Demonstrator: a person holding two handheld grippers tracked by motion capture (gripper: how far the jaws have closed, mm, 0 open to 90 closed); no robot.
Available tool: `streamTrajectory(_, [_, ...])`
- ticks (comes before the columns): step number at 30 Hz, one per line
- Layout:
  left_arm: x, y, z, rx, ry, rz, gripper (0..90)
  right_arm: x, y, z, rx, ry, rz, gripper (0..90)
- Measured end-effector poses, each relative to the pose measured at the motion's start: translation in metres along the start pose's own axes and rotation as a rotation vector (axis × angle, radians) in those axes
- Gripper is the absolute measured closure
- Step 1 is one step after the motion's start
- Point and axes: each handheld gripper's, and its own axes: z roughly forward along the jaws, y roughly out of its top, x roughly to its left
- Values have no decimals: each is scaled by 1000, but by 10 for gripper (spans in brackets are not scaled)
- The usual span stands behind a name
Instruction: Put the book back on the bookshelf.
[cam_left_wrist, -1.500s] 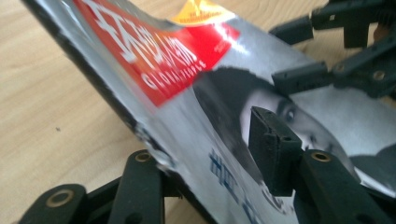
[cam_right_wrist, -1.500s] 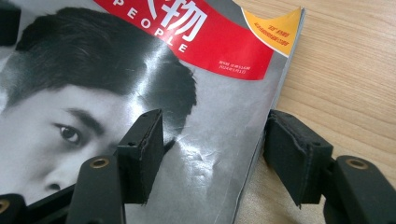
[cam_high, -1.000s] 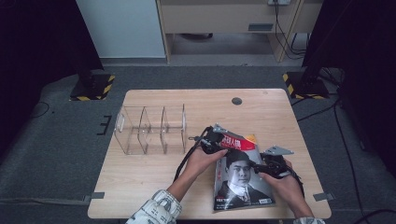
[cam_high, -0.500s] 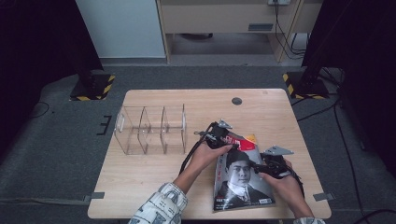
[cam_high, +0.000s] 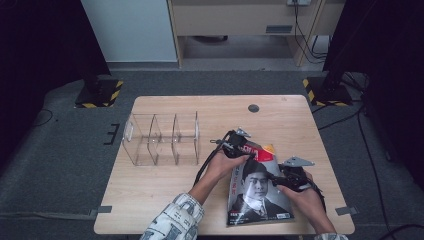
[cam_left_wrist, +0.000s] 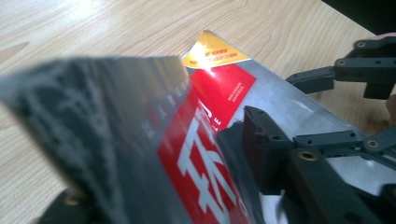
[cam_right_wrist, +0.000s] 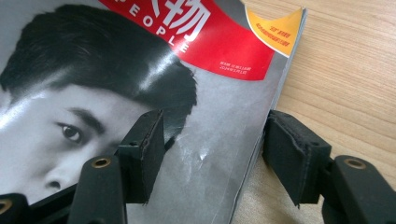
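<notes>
On the near right part of the table (cam_high: 165, 195) lies one magazine (cam_high: 257, 192), cover up, long axis running from the near edge away toward the far side, tilted slightly. Left gripper (cam_high: 239, 148) is at its far left corner; jaws have just been closing, with the lifted cover edge between them, and they look clamped on it. Right gripper (cam_high: 280, 179) sits on the right edge, jaws apart, straddling that edge, one on the cover, one over bare wood, not pinching. Magazine's far end lies nearer the left hand. One clear organizer (cam_high: 161, 140) stands well to the left, three compartments. Count: one magazine, one organizer, two grippers.
</notes>
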Motion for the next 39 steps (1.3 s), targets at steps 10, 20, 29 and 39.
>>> streamTrajectory(10, [-4,6,-10,-40,-4,-41,822,-2,-1,-2,-4,6,32,388])
streamTrajectory(20, [-20,17,-20,-86,-22,9,839,-25,-1,-20,-30,-87,78,389])
streamTrajectory(29, [-32,27,-24,-108,-19,51,846,-37,-2,-23,-45,-176,155,343])
streamTrajectory(39, [-29,30,-33,-146,-17,39,850,-40,-6,-20,-13,-200,165,285])
